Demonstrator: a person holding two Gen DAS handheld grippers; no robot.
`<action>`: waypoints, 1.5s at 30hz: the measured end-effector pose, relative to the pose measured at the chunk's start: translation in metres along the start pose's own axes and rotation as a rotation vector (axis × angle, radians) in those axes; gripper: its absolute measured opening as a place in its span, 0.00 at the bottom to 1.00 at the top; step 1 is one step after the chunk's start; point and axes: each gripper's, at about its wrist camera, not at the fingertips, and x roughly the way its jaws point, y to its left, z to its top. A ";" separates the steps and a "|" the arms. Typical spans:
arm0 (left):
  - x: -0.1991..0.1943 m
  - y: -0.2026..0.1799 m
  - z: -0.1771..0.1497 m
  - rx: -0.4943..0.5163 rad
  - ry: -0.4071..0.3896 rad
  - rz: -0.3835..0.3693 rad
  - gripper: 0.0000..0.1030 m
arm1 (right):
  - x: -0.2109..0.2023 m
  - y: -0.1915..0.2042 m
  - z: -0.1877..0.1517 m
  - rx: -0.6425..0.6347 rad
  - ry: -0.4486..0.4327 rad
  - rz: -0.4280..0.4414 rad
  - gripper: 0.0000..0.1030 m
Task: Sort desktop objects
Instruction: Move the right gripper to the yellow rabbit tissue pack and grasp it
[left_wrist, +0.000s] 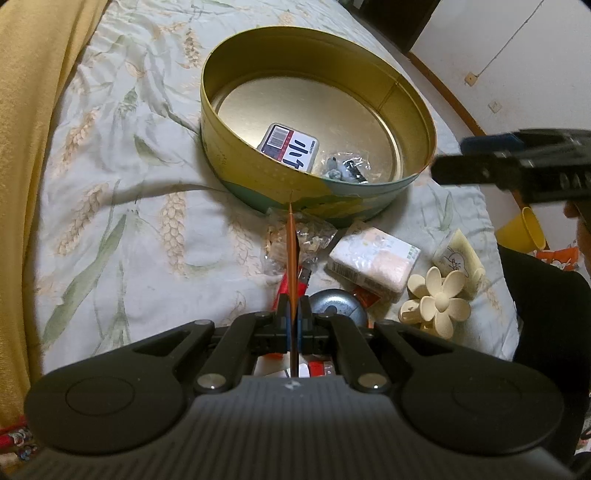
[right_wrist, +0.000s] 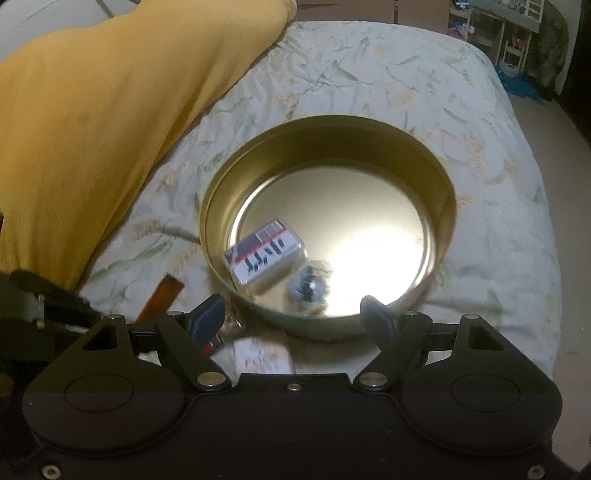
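Observation:
A round gold tin (left_wrist: 258, 62) (right_wrist: 332, 147) stands on the bed. Inside lie a white, red and blue pack (left_wrist: 290, 146) (right_wrist: 266, 251) and a small clear bag of grey parts (left_wrist: 343, 168) (right_wrist: 306, 286). My left gripper (left_wrist: 294, 301) is shut on a thin brown strip (left_wrist: 291, 251) (right_wrist: 160, 299), which points toward the tin's near wall. My right gripper (right_wrist: 293, 315) is open over the tin's near rim with nothing between its fingers; it shows at the right in the left wrist view (left_wrist: 517, 166).
Before the tin lie a clear bag of beige bits (left_wrist: 314, 236), a tissue pack (left_wrist: 373, 258), a cream flower hair clip (left_wrist: 439, 302), a grey dome (left_wrist: 336, 306) and a red item (left_wrist: 282, 288). A yellow blanket (right_wrist: 92, 129) lies left; a yellow cup (left_wrist: 524, 229) right.

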 end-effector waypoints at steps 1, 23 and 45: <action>0.000 0.000 0.000 0.001 0.000 0.001 0.04 | -0.002 0.000 -0.003 -0.004 -0.001 -0.006 0.77; 0.003 -0.002 -0.003 0.015 0.018 0.022 0.04 | -0.030 -0.016 -0.084 0.003 0.060 -0.030 0.79; -0.017 -0.004 0.017 0.041 -0.076 0.051 0.04 | 0.001 -0.043 -0.130 -0.093 0.177 -0.142 0.79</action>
